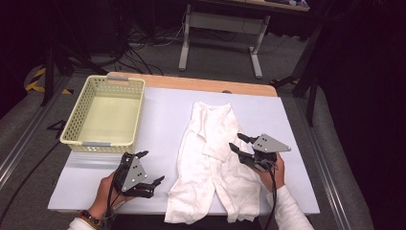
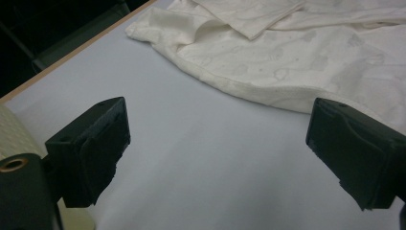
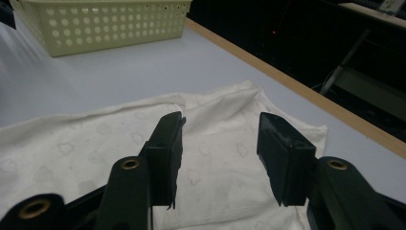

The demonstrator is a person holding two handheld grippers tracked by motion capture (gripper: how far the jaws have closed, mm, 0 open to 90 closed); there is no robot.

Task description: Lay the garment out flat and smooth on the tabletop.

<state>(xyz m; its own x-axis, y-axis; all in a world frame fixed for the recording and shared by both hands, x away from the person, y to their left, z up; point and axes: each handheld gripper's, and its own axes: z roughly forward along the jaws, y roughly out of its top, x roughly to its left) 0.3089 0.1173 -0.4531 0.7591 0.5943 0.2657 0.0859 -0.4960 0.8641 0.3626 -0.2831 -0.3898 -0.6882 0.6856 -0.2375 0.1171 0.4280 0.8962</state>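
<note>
A cream printed garment [image 1: 213,158] lies crumpled on the white-covered desk [image 1: 163,124]; the left claw [image 1: 152,168] and the right claw [image 1: 238,142] are both spread, pinching nothing, in a dark room.

Grey carpet floor [image 1: 215,52] surrounds the worktop [image 1: 158,124]. A white-legged desk [image 1: 222,24] stands beyond it, with black cables [image 1: 139,45] on the floor. The surroundings are dark.

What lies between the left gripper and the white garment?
Nothing: bare table cover separates the open left gripper from the white garment, seen in the left gripper view.
</note>
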